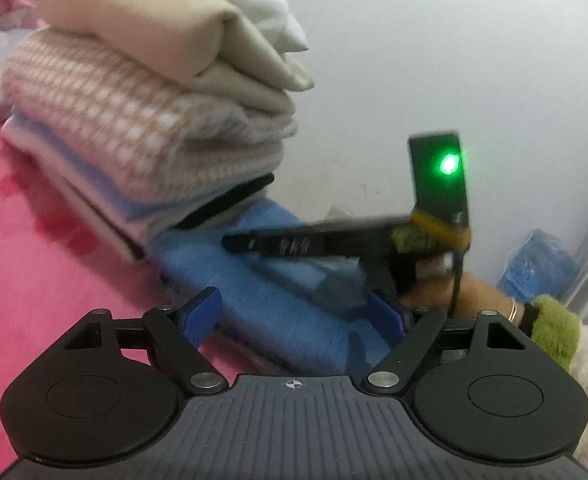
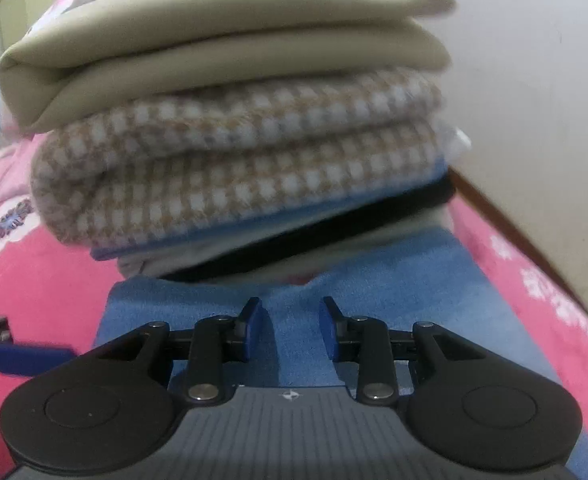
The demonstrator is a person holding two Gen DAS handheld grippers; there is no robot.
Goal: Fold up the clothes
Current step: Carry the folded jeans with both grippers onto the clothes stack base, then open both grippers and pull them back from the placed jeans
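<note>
The left gripper (image 1: 298, 316) stands wide open over the fuzzy blue folded cloth (image 1: 277, 300); the right gripper (image 2: 292, 330), part open, holds nothing, the stack of folded clothes (image 2: 233, 140) just ahead.

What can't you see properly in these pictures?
- Left wrist view: the right claw is side-on and blurred; its opening is unclear.
- Right wrist view: the top of the pile is cut off.
- Both views: the blue cloth runs under the pile; its far end is hidden.
</note>
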